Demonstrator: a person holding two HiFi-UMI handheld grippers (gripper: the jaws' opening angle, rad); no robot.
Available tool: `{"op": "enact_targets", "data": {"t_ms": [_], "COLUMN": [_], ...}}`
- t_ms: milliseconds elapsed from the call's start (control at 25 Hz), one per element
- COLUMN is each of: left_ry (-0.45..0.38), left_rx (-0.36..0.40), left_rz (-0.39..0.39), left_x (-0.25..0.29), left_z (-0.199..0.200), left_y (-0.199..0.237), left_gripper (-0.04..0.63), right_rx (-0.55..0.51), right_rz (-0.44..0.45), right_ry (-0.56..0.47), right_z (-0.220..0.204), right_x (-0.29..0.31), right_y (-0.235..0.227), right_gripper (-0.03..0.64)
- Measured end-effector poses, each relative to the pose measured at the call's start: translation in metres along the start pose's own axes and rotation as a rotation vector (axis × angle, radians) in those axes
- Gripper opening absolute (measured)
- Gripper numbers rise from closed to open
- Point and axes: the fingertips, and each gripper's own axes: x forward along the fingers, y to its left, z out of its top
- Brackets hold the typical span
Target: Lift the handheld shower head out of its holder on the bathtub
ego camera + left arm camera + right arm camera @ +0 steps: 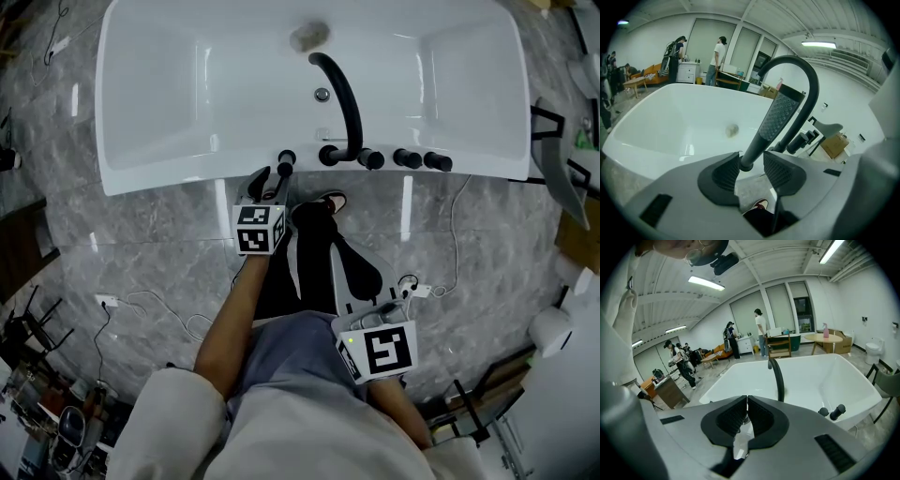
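Straddling the shower head [776, 117] handle, the left gripper [751, 161] stands wide open.

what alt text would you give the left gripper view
The left tool, jaws open, straddles the handle of the shower head without gripping it. Behind are a curved black spout and the white bathtub, with people far back in the room.

Open lab hall, freestanding bathtub [150, 103], desks [668, 392], floor cables [455, 234]
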Motion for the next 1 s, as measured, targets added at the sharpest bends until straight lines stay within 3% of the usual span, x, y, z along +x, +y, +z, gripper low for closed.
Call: {"op": "enact_targets", "data": {"t_ms": [280, 1000], "left_ry": [0.013, 0.029], "left_rx": [0.057, 0.048], "left_rz": [-0.020, -0.025], "left_x": [0.017, 0.046], "left_z": [-0.003, -0.006], "left_y": [-0.007, -0.004], "left_gripper": [0.149, 0.149], "right_rx": [-0.001, 0.002], "right_rz": [-0.008, -0.011], "right_ry": [0.010, 0.046], "right_z": [0.001, -0.001], "right_x": [0.004, 0.012], "right_y": [-0.009, -0.016], "right_gripper": [0.020, 0.021]}}
